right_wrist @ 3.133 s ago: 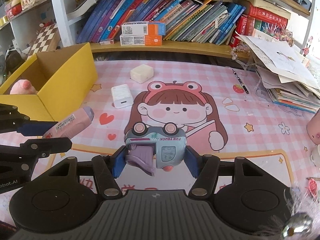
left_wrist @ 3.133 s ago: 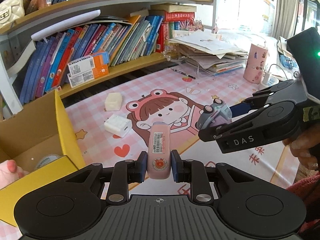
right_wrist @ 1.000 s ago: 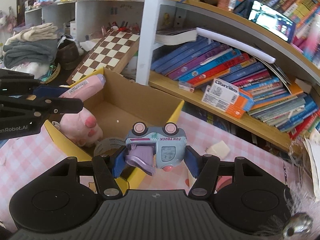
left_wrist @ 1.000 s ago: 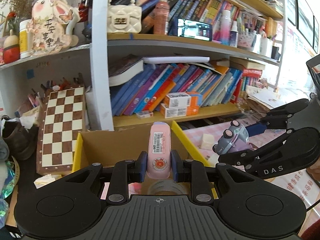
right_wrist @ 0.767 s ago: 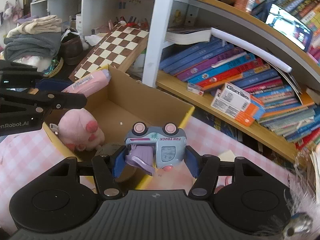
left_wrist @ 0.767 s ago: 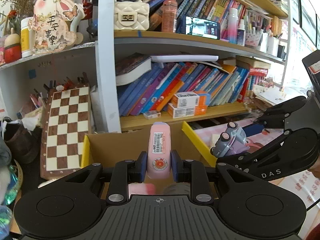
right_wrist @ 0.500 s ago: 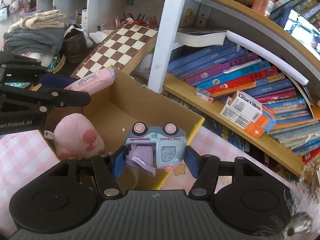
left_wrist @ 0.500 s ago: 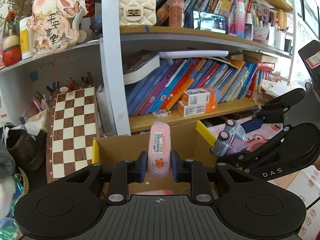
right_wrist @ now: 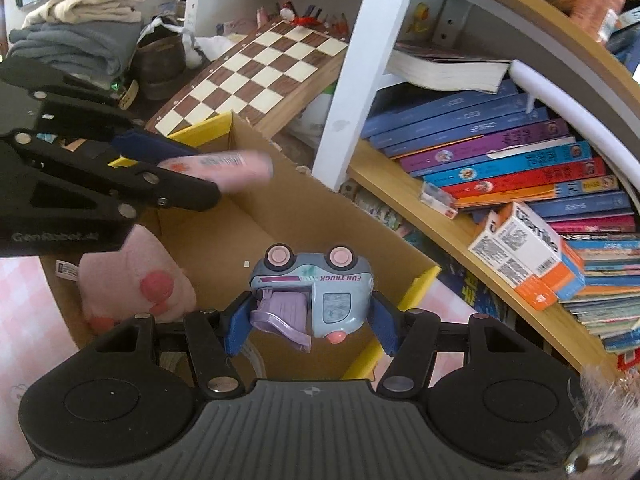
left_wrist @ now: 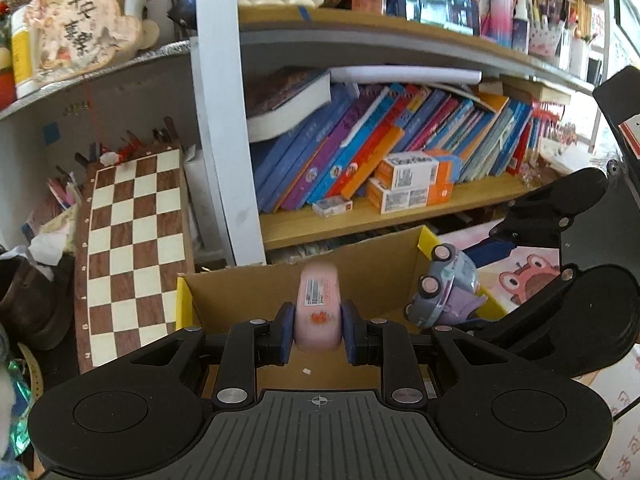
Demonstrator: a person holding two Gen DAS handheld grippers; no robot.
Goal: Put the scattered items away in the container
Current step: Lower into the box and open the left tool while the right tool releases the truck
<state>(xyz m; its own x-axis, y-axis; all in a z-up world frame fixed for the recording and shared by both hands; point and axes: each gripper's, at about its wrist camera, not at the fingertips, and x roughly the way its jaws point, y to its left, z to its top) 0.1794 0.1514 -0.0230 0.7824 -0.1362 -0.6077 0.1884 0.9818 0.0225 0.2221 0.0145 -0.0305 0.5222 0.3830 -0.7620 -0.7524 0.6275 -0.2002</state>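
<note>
My left gripper is shut on a pink tube with a barcode label, held over the open yellow-rimmed cardboard box. The tube and left gripper also show in the right wrist view, above the box's left side. My right gripper is shut on a blue and purple toy truck, upside down, over the box. The truck shows at the box's right rim in the left wrist view. A pink plush toy lies in the box.
A chessboard leans left of the box. A bookshelf with books and orange-white cartons stands behind it. A pink cartoon mat lies to the right. A tape roll sits in the box. Folded clothes lie far left.
Both grippers moved from the mat to over the box, still holding their items. In the last half second both came in lower and closer over the box's inside.
</note>
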